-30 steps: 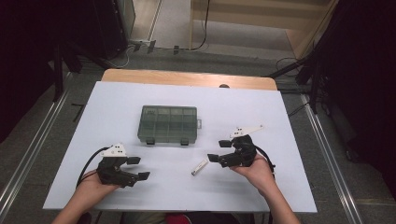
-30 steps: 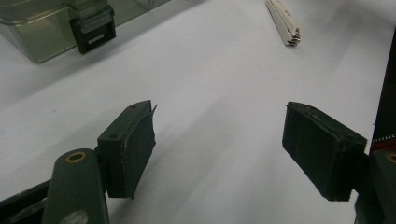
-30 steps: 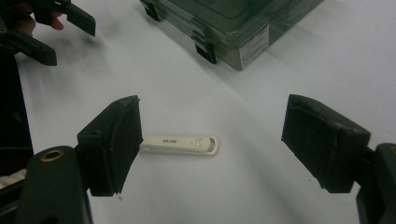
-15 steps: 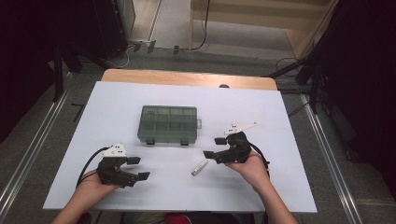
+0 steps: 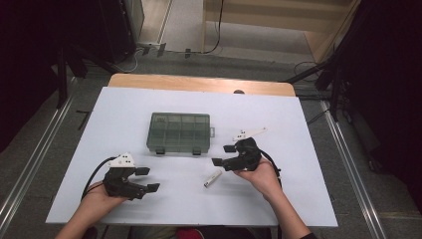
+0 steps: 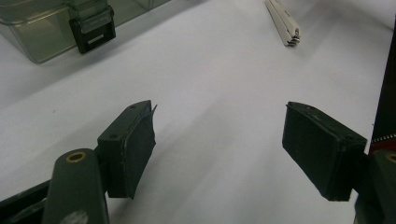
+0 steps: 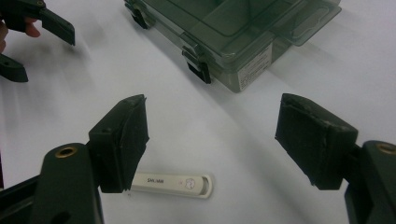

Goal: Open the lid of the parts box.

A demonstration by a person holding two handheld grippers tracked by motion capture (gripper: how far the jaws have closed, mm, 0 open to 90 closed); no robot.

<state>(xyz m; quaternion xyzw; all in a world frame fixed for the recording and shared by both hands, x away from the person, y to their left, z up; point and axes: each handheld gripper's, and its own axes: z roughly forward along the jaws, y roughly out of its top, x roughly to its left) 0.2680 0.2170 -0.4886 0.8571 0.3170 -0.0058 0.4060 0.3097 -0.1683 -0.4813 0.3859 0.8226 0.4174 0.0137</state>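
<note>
- High view: the right gripper (image 5: 228, 155) hangs right of centre, jaws spread and empty, just above a small white stick (image 5: 213, 178) lying on the white table (image 5: 298, 149). The left gripper (image 5: 144, 179), lower left, is spread and empty too. A green box (image 5: 180, 132) sits centre.
- Left gripper view: jaws apart; box upper left, stick top right.
- Right gripper view: stick at bottom centre, beside the left-hand jaw; box at top.

- Left tool (image 5: 144, 179): jaws apart, resting on the white desk (image 5: 298, 199), near the front edge.
- Right tool (image 5: 225, 156): jaws apart, just beside the white stick (image 5: 213, 178).
- Green compartment box (image 5: 180, 132): closed, mid-desk.
</note>
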